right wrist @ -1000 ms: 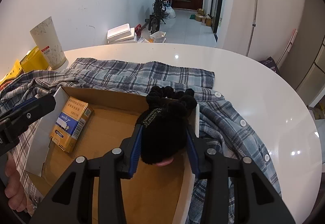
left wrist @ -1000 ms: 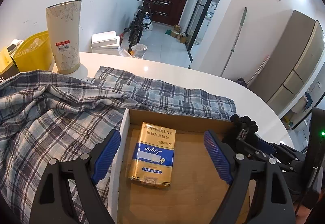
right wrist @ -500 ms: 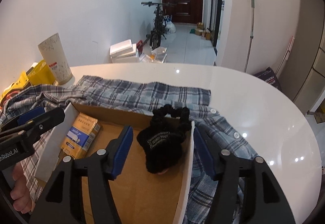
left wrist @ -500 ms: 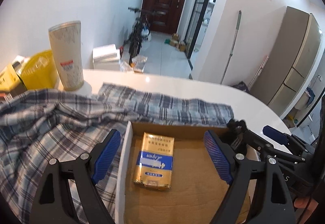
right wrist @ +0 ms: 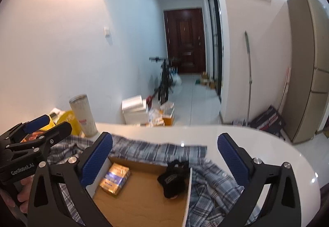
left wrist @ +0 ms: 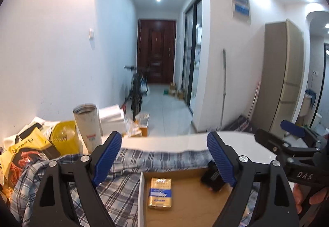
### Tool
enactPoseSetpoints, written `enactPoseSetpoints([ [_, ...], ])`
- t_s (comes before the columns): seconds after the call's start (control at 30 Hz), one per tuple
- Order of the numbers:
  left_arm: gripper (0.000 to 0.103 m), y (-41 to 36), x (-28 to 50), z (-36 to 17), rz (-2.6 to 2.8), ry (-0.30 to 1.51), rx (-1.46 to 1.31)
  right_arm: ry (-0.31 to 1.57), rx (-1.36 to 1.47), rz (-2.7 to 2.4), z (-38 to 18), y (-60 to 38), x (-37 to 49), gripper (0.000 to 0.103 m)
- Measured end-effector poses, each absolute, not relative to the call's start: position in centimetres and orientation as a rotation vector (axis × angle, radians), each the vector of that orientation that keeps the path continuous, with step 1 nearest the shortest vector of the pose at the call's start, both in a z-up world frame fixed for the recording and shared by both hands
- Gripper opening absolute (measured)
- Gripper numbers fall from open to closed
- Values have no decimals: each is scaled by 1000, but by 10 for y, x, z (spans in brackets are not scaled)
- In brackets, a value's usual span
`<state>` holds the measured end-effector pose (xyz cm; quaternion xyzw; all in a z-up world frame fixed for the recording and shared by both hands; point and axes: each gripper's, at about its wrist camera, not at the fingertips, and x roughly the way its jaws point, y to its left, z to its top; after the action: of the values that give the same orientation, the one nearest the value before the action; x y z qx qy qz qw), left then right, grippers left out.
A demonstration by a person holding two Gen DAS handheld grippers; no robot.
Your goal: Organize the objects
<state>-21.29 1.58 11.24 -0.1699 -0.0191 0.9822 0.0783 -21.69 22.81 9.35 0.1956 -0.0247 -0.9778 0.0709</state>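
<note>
An open cardboard box sits on a plaid shirt. A gold and blue pack lies in its left half. A black knitted item lies free against the box's right wall. My left gripper hangs above the box's near side, its jaws opening with nothing between them. My right gripper is also raised over the box, its jaws opening wide with nothing between them, and the knitted item lies below them. Each gripper shows in the other's view: right, left.
The plaid shirt covers much of the white round table. A tall tumbler, a yellow tub and snack bags stand at the back left. A hand holds the left gripper.
My right gripper opened and let go of the black knitted item, which now lies in the box. Both grippers rose and tilted up, so the box sits lower in both views.
</note>
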Motion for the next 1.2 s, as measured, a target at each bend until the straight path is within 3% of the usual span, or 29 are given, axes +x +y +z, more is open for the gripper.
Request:
enactPoseSetpoints([
  [0.33,92,-1,-147,129,2898,-125,-393,80,456,-2951,127,218,-161,103],
  [0.9,93,-26,-54,116,2877,-217,-275,129,428,-2886,94,208,-90,103],
  [1.0,93,-30,-39,111,2900,-259,-289,87,466,-2866,84,212,-82,103],
  [1.1,93,-34,-25,106,2887,-301,-278,-70,525,-2807,69,222,-69,103],
  [1.2,93,-29,-12,99,2919,-256,-245,-89,521,-2797,63,224,-60,103],
])
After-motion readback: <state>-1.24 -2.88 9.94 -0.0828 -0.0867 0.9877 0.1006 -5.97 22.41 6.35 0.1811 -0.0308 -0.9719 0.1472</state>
